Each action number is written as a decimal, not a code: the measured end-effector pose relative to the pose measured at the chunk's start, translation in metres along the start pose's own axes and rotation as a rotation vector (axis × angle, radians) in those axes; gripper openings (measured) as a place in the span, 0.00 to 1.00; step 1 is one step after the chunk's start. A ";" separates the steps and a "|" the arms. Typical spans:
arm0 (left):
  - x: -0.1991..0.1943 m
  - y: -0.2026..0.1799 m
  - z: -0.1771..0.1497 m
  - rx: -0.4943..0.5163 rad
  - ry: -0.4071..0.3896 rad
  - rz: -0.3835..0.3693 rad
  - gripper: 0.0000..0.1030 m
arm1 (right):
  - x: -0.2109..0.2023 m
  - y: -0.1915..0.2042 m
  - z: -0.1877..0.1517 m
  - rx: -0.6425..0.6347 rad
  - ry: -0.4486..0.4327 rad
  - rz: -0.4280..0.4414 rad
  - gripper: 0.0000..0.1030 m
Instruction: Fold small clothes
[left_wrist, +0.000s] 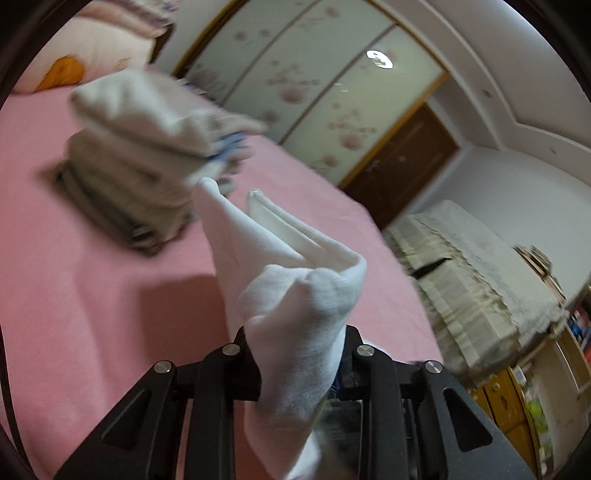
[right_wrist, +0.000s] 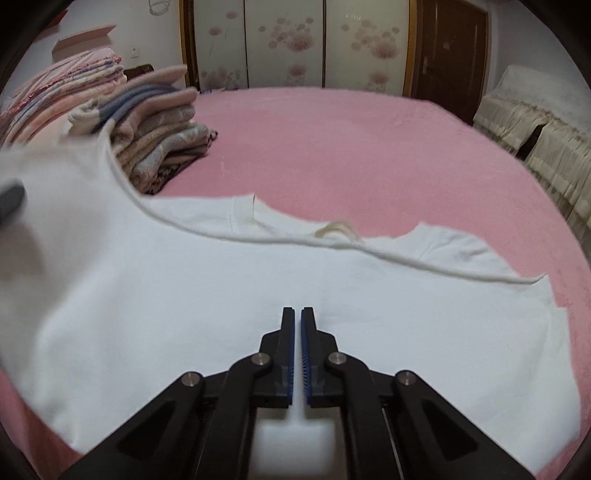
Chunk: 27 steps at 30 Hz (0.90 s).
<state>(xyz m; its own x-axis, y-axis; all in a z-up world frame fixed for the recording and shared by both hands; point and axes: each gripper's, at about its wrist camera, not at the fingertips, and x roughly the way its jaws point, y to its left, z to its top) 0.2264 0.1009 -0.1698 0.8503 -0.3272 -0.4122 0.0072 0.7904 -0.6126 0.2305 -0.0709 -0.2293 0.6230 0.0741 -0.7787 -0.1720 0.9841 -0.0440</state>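
A white T-shirt (right_wrist: 221, 288) lies spread on the pink bed (right_wrist: 369, 147), its neck towards the far side. Its left part is lifted off the bed. My left gripper (left_wrist: 301, 354) is shut on a bunch of this white cloth (left_wrist: 303, 295), which drapes over its fingers and hides the tips. My right gripper (right_wrist: 297, 314) is shut and empty, its fingers resting low over the middle of the shirt. A dark part of the left gripper (right_wrist: 11, 203) shows at the left edge of the right wrist view.
A stack of folded clothes (right_wrist: 155, 133) stands on the bed at the far left; it also shows in the left wrist view (left_wrist: 147, 155). Pillows and blankets (right_wrist: 62, 88) lie behind it. A cloth-covered cabinet (right_wrist: 535, 140) stands right of the bed. Wardrobe doors (right_wrist: 295, 40) are beyond.
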 end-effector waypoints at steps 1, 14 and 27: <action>0.002 -0.011 0.002 0.016 0.000 -0.017 0.23 | 0.003 -0.002 -0.001 0.008 0.011 0.010 0.03; 0.053 -0.137 -0.021 0.145 0.109 -0.148 0.23 | -0.073 -0.091 -0.017 0.228 -0.092 0.095 0.03; 0.154 -0.216 -0.171 0.402 0.420 -0.066 0.27 | -0.106 -0.213 -0.076 0.353 -0.051 -0.009 0.03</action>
<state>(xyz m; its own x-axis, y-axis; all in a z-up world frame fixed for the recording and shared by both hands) 0.2657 -0.2091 -0.2161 0.5607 -0.4947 -0.6640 0.3221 0.8691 -0.3754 0.1432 -0.3004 -0.1853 0.6622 0.0647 -0.7465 0.1022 0.9792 0.1755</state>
